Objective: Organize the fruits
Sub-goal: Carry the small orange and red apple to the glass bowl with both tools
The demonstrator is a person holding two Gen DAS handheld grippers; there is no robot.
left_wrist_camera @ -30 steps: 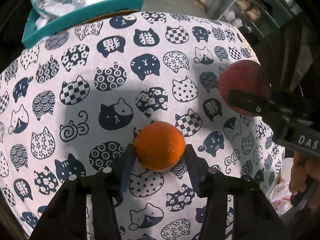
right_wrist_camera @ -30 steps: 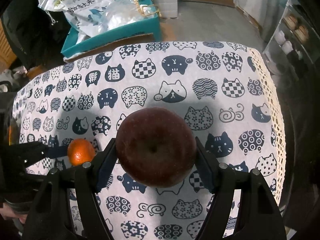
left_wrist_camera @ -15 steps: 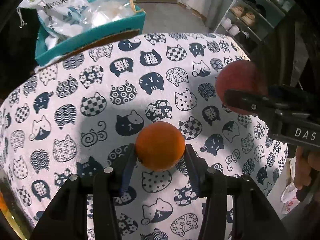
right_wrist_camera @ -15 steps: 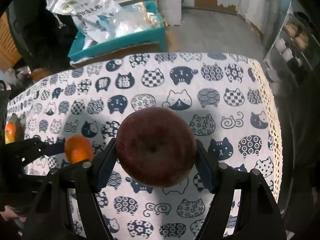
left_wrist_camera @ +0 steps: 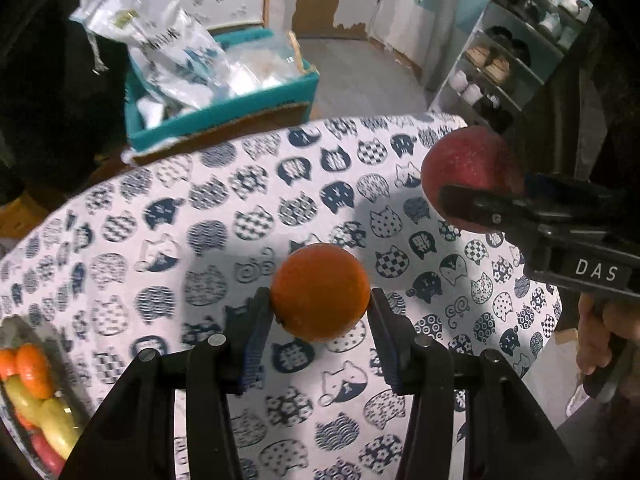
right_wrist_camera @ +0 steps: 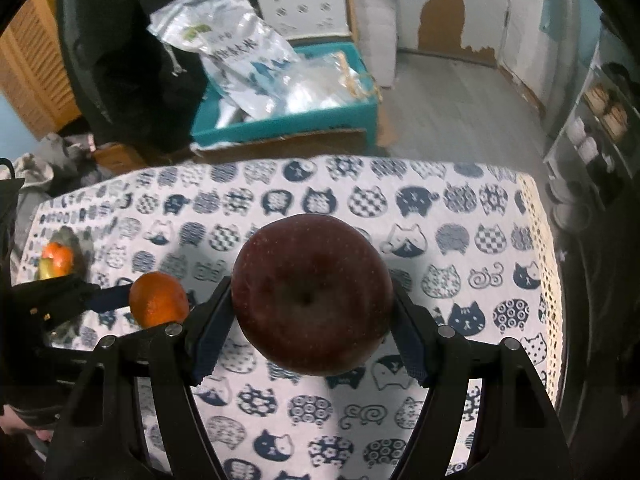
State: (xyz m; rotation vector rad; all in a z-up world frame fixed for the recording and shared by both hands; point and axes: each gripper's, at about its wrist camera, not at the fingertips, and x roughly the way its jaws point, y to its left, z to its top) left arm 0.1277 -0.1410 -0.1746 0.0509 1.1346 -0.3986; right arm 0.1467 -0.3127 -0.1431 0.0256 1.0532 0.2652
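Fruit stays pinched in both our jaws, the orange (left_wrist_camera: 320,292) in the left gripper (left_wrist_camera: 316,320) and the apple (right_wrist_camera: 312,296) in the right gripper (right_wrist_camera: 312,320), lifted higher above the bench (left_wrist_camera: 168,248) now, the fruit tray (left_wrist_camera: 16,328) newly visible far left of the left jaws.

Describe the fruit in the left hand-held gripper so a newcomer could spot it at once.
Start at the cat-print tablecloth. Above it, the left hand-held gripper is shut on an orange, round and bright. The apple to its right is bigger and dark red.
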